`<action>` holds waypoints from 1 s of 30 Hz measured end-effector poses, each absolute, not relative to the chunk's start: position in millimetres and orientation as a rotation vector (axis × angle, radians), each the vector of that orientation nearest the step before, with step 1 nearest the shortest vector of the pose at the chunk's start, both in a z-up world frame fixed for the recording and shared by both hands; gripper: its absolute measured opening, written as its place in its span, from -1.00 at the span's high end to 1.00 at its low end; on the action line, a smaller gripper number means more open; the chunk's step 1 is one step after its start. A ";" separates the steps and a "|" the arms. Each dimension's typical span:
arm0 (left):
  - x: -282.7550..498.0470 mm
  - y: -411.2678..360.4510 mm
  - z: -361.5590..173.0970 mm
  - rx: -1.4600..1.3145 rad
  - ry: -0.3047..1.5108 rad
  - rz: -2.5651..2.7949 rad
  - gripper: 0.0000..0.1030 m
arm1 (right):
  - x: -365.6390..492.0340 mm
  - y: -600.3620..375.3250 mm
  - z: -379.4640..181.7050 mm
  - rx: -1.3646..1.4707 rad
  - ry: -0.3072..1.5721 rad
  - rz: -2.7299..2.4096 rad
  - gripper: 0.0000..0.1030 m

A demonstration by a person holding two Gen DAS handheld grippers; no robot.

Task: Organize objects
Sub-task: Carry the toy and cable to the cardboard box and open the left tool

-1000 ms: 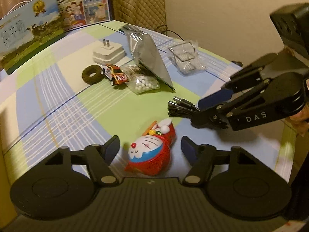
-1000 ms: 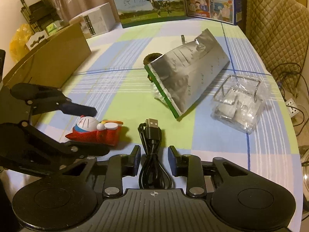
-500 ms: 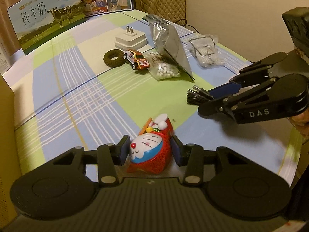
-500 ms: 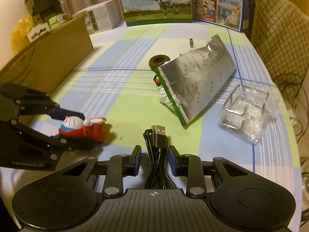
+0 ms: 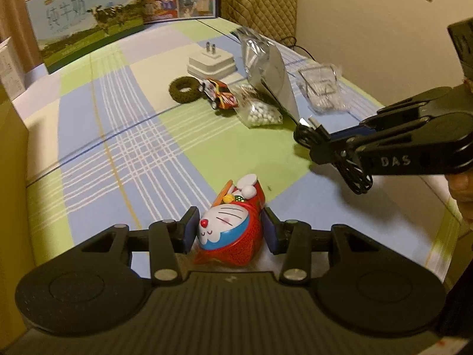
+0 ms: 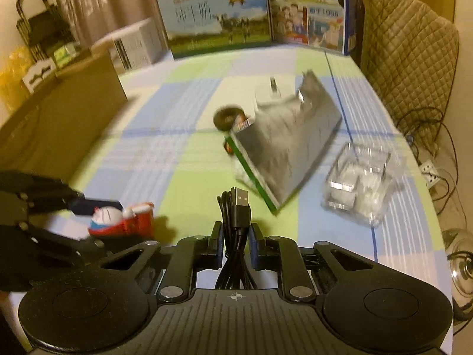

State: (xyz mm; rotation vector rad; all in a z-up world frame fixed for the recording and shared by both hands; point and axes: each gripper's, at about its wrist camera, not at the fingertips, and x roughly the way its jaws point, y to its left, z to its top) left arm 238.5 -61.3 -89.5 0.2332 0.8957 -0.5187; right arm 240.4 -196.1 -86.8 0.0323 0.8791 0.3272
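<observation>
Left tool (image 5: 229,230) clamps the Doraemon toy (image 5: 229,233); right tool (image 6: 235,244) is pinched tight on the coiled USB cable (image 6: 236,210) (both apparently secured for relocating off the counter (image 5: 118,136)).

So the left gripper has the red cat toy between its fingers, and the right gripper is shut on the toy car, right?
Not quite. The right gripper is shut on the black USB cable, as the right wrist view shows. The toy car lies untouched farther up the table. The left gripper does have the red cat toy between its fingers.
</observation>
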 end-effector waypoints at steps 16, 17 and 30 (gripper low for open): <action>219.8 -29.5 -27.0 0.151 0.800 -0.381 0.23 | 237.3 -167.1 -17.1 0.140 0.713 0.373 0.74; 218.4 -25.7 -22.2 0.153 0.794 -0.369 0.23 | 237.9 -162.1 -13.8 0.144 0.711 0.380 0.74; 199.7 57.7 48.0 0.066 0.705 -0.177 0.23 | 236.4 -77.2 20.0 0.149 0.642 0.505 0.74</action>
